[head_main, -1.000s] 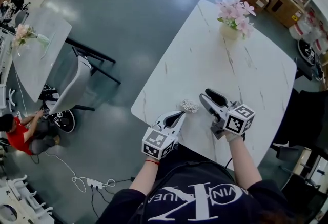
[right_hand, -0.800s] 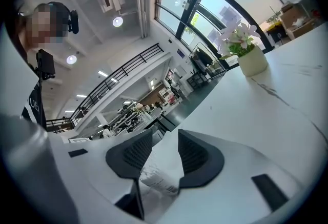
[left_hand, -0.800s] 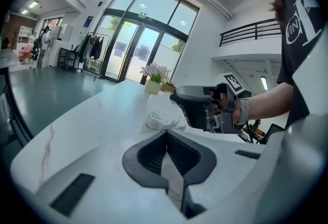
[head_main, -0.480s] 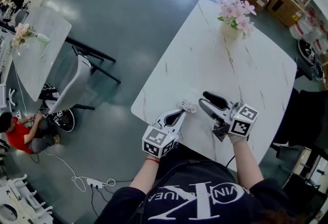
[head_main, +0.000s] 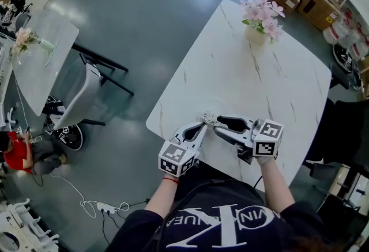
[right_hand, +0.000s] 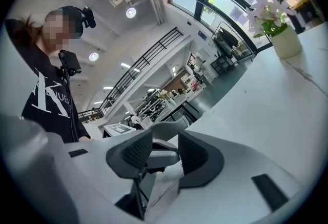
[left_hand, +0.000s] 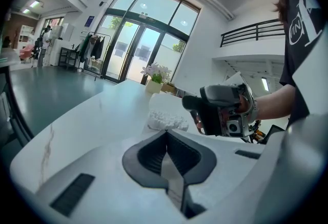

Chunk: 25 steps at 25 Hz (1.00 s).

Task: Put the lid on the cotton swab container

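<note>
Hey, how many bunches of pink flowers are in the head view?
2. One bunch of pink flowers stands at the far end of the near table; the other bunch sits on the second table, far left. More may be hidden.

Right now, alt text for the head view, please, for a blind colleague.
The shut left hand-held gripper and open right hand-held gripper point at a cotton swab container near a white table's front edge. A flower pot stands farther back.

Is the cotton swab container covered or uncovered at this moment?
Uncovered: in the left gripper view the cotton swab container shows bare white swab tips, with nothing visible covering them.
</note>
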Available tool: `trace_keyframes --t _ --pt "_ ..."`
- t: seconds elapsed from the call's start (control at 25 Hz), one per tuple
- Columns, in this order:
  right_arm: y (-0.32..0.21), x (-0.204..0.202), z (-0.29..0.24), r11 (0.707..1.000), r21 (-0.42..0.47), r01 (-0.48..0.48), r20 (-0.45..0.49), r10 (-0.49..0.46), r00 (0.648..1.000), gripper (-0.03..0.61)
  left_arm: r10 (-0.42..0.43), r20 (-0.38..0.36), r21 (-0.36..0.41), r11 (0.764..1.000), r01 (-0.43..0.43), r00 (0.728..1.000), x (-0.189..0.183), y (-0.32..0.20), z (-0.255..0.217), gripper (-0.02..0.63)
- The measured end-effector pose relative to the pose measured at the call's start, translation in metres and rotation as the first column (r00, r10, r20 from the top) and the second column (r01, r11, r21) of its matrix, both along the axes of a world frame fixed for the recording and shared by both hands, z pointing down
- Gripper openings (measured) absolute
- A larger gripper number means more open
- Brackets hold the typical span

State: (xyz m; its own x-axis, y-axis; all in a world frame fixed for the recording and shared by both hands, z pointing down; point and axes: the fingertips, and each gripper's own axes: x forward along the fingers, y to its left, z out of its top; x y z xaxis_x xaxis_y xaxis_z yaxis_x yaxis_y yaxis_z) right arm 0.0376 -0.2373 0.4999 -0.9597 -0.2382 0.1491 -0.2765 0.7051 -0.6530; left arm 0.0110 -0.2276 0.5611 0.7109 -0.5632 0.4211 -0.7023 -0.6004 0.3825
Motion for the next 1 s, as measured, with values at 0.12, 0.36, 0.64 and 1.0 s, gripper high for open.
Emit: trace_keyframes --t 0.12,0.36,0.64,1.0 --pt "-0.017 0.020 -0.006 0.994 0.007 -0.107 0.022 0.106 0.994 0.155 -0.001 0.001 0.003 1.000 0.001 1.000 0.002 -0.001 0.000 0.008" --pt "-0.062 0.064 0.001 0.941 -0.029 -0.336 0.017 0.337 0.941 0.171 -0.003 0.007 0.003 1.000 0.003 1.000 0.005 -0.001 -0.002 0.008" --pt "-0.064 0.042 0.026 0.942 -0.232 -0.242 0.065 0.263 0.963 0.196 -0.021 0.004 0.001 1.000 0.021 1.000 0.002 -0.003 -0.001 0.008" --pt "-0.044 0.023 0.001 0.982 -0.150 -0.119 0.098 0.134 0.986 0.181 -0.025 -0.001 0.000 1.000 0.025 1.000 -0.001 -0.005 0.000 0.008"
